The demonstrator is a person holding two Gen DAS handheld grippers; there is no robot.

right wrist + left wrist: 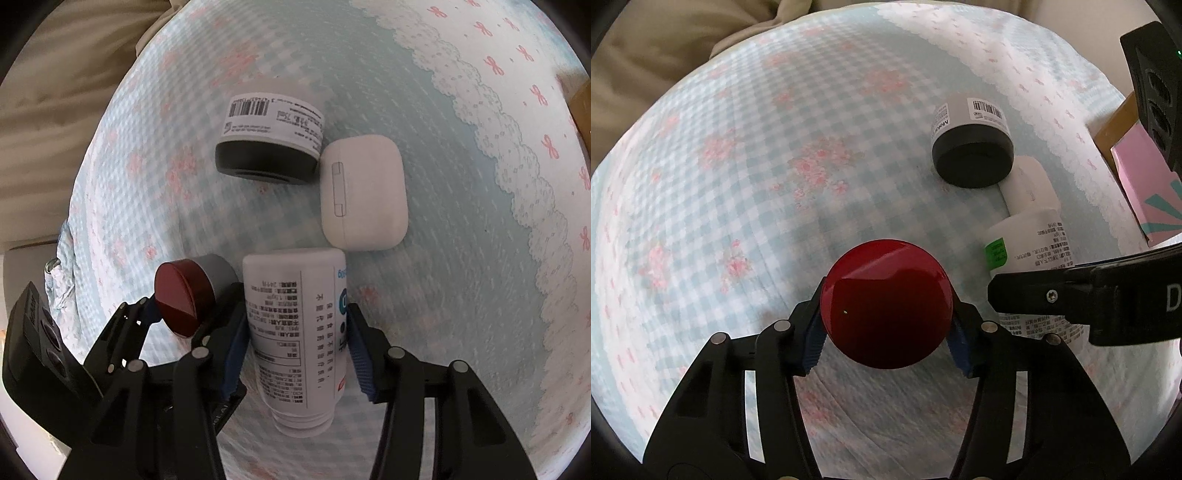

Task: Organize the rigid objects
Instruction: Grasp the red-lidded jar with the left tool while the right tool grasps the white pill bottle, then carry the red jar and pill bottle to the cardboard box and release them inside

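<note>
Both grippers clamped, side by side.

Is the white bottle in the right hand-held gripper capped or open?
Open: the white bottle shows bare neck threads toward the camera, no cap on. It lies tipped between the right hand-held gripper pads.

The bed lies open toward its left side; near the right edge, jar, earbud case and bottle crowd together.

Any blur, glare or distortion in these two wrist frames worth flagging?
Left wrist: heavy fisheye bowing, smeared checked bedsheet, a light reflection streak on the red-capped jar. Right wrist: streaked sheet around the earbud case, but white bottle print stays legible.
</note>
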